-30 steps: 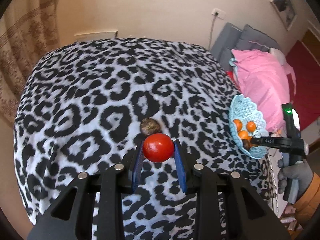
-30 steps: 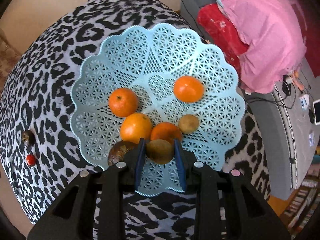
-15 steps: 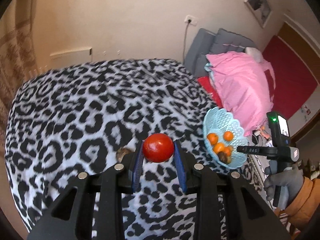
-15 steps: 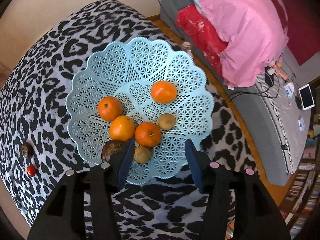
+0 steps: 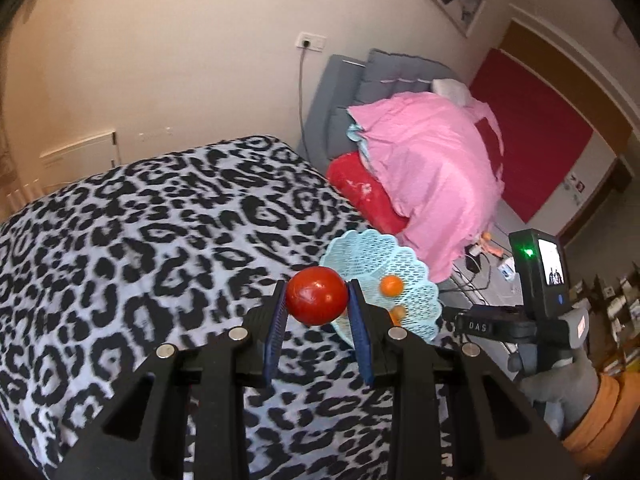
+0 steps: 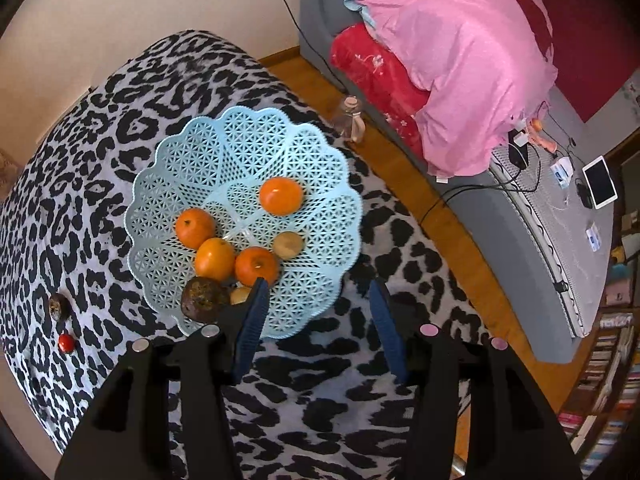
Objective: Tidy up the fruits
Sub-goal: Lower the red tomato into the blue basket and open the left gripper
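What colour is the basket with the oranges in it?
The lacy plastic basket is light blue, clearest in the right wrist view.

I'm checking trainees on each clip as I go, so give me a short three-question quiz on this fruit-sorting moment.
1. True or false: the right gripper is shut.
2. How many oranges lie in the blue basket?
3. The left gripper grips: A) a red fruit, B) a brown fruit, C) nothing.
Key: 1 false, its jaws stand wide open with nothing between them; 2 four; 3 A.
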Action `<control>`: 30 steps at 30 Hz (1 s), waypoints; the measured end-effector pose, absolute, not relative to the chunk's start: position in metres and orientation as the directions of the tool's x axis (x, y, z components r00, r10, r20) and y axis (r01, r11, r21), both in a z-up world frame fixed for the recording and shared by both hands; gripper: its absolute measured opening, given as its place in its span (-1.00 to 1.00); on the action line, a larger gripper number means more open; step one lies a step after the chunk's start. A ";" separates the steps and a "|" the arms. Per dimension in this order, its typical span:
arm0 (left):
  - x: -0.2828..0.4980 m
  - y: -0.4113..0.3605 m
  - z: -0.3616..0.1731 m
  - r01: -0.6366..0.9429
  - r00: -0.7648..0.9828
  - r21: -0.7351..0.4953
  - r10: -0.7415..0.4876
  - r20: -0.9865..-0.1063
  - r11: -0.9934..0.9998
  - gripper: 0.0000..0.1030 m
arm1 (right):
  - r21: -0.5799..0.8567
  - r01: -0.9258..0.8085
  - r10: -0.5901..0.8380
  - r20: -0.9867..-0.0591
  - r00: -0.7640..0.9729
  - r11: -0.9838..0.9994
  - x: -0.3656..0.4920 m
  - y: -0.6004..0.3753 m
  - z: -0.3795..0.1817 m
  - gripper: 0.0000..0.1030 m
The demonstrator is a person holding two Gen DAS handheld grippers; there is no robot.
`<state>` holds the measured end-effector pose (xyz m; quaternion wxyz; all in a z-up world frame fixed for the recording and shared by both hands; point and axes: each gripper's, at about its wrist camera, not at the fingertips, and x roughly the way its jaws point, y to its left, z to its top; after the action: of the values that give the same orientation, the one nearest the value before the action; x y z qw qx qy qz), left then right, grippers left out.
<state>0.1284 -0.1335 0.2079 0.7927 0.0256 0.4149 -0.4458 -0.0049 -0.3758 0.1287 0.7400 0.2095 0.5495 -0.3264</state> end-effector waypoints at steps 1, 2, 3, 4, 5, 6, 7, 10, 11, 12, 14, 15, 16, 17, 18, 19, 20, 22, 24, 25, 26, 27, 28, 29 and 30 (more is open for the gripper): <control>0.128 -0.141 0.206 0.731 0.247 -0.334 -0.687 -0.683 0.595 -0.42 | -0.050 0.714 -0.256 -0.949 0.184 0.698 -0.006 -0.377 0.128 0.04; 0.127 -0.147 0.204 0.732 0.237 -0.339 -0.688 -0.686 0.591 -0.42 | -0.047 0.711 -0.254 -0.949 0.188 0.701 -0.008 -0.377 0.128 0.04; 0.126 -0.155 0.201 0.733 0.224 -0.346 -0.688 -0.691 0.585 -0.42 | -0.041 0.709 -0.251 -0.948 0.194 0.704 -0.009 -0.378 0.128 0.04; 0.125 -0.162 0.198 0.734 0.214 -0.348 -0.685 -0.697 0.583 -0.42 | -0.030 0.705 -0.245 -0.947 0.206 0.709 -0.011 -0.380 0.127 0.04; 0.124 -0.167 0.195 0.735 0.208 -0.347 -0.681 -0.702 0.582 -0.42 | -0.021 0.702 -0.240 -0.947 0.214 0.711 -0.012 -0.381 0.126 0.04; 0.122 -0.173 0.191 0.736 0.202 -0.345 -0.676 -0.709 0.582 -0.42 | -0.009 0.698 -0.232 -0.946 0.225 0.716 -0.013 -0.383 0.124 0.04; 0.120 -0.180 0.187 0.737 0.195 -0.342 -0.669 -0.717 0.582 -0.42 | -0.002 0.694 -0.227 -0.946 0.232 0.720 -0.014 -0.385 0.123 0.04; 0.115 -0.200 0.175 0.736 0.184 -0.332 -0.647 -0.740 0.589 -0.42 | 0.026 0.674 -0.202 -0.945 0.258 0.739 -0.015 -0.394 0.115 0.04; 0.113 -0.205 0.171 0.735 0.181 -0.331 -0.641 -0.746 0.592 -0.42 | 0.036 0.668 -0.193 -0.944 0.267 0.743 -0.015 -0.398 0.112 0.04; 0.112 -0.210 0.167 0.733 0.178 -0.330 -0.635 -0.751 0.595 -0.42 | 0.046 0.663 -0.185 -0.944 0.275 0.747 -0.015 -0.401 0.109 0.04; 0.109 -0.223 0.159 0.727 0.169 -0.332 -0.626 -0.762 0.601 -0.42 | 0.079 0.657 -0.162 -0.941 0.297 0.749 -0.018 -0.412 0.104 0.04; 0.108 -0.229 0.155 0.724 0.163 -0.336 -0.622 -0.766 0.603 -0.42 | 0.099 0.656 -0.148 -0.939 0.311 0.749 -0.021 -0.419 0.102 0.04; 0.107 -0.238 0.149 0.717 0.155 -0.339 -0.614 -0.774 0.609 -0.42 | 0.112 0.654 -0.140 -0.937 0.320 0.748 -0.023 -0.424 0.100 0.04; 0.106 -0.245 0.143 0.710 0.147 -0.343 -0.606 -0.782 0.615 -0.42 | 0.133 0.652 -0.127 -0.933 0.336 0.747 -0.026 -0.431 0.099 0.04; 0.106 -0.252 0.139 0.705 0.141 -0.346 -0.601 -0.787 0.619 -0.42 | 0.148 0.649 -0.118 -0.930 0.347 0.746 -0.028 -0.437 0.097 0.04; 0.106 -0.262 0.133 0.694 0.130 -0.353 -0.591 -0.796 0.628 -0.42 | 0.160 0.647 -0.110 -0.928 0.356 0.746 -0.030 -0.443 0.097 0.04; 0.106 -0.271 0.128 0.685 0.119 -0.360 -0.584 -0.803 0.634 -0.42 | 0.179 0.642 -0.096 -0.924 0.370 0.746 -0.032 -0.449 0.096 0.04; 0.103 -0.288 0.121 0.678 0.102 -0.365 -0.573 -0.813 0.639 -0.42 | 0.209 0.625 -0.077 -0.914 0.398 0.752 -0.034 -0.459 0.097 0.04; 0.102 -0.305 0.114 0.680 0.098 -0.351 -0.554 -0.826 0.644 -0.42 | 0.224 0.600 -0.070 -0.902 0.425 0.768 -0.034 -0.466 0.101 0.04; 0.101 -0.311 0.111 0.679 0.098 -0.344 -0.545 -0.833 0.648 -0.42 | 0.230 0.589 -0.065 -0.898 0.435 0.774 -0.033 -0.468 0.102 0.04; 0.101 -0.317 0.107 0.676 0.099 -0.337 -0.534 -0.840 0.655 -0.42 | 0.234 0.579 -0.061 -0.894 0.444 0.781 -0.033 -0.470 0.103 0.04; 0.102 -0.324 0.102 0.672 0.100 -0.326 -0.518 -0.850 0.665 -0.41 | 0.238 0.570 -0.058 -0.891 0.451 0.787 -0.032 -0.471 0.104 0.04; 0.102 -0.329 0.099 0.668 0.100 -0.318 -0.504 -0.858 0.673 -0.41 | 0.241 0.556 -0.054 -0.886 0.460 0.795 -0.031 -0.472 0.105 0.04; 0.104 -0.334 0.094 0.661 0.100 -0.309 -0.488 -0.867 0.684 -0.38 | 0.243 0.546 -0.050 -0.883 0.467 0.802 -0.029 -0.472 0.105 0.04; 0.105 -0.338 0.089 0.647 0.092 -0.304 -0.467 -0.880 0.699 -0.22 | 0.247 0.534 -0.044 -0.880 0.473 0.809 -0.028 -0.473 0.105 0.04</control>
<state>0.1053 -0.3379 0.0887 0.7344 0.0808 0.5571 -0.3791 -0.0283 -0.4729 0.1049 0.8198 0.2543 0.4819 -0.1761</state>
